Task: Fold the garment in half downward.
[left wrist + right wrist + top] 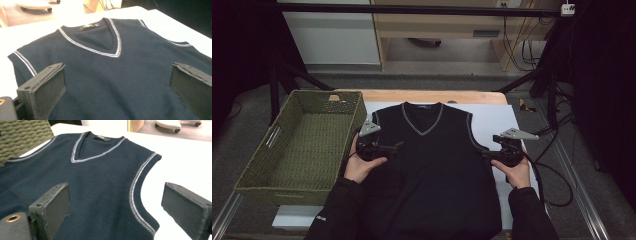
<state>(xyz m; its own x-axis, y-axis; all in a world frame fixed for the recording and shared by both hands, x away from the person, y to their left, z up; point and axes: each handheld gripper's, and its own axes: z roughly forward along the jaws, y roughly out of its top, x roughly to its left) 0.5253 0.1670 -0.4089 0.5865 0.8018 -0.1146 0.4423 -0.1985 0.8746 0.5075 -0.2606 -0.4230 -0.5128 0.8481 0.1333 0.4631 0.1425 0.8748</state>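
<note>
High view: dark sleeveless vest (432,170) spread flat on the white-covered worktop (497,117), green woven basket (302,145) just beside it. Left gripper (398,145) over one vest edge, right gripper (486,154) at the other.

Left gripper view: fingers (42,92) wide apart above the vest (112,75), gripping nothing.

Right gripper view: fingers (50,207) spread open, straddling the armhole trim (136,192), holding nothing.

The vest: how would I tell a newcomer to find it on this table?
Start from the white sheet covering the table; left of it stands a green woven basket. The vest lies flat on the sheet, collar away from the person, between the two open hand-held grippers. It is the only garment: dark, sleeveless, with a grey-striped V-neck.
</note>
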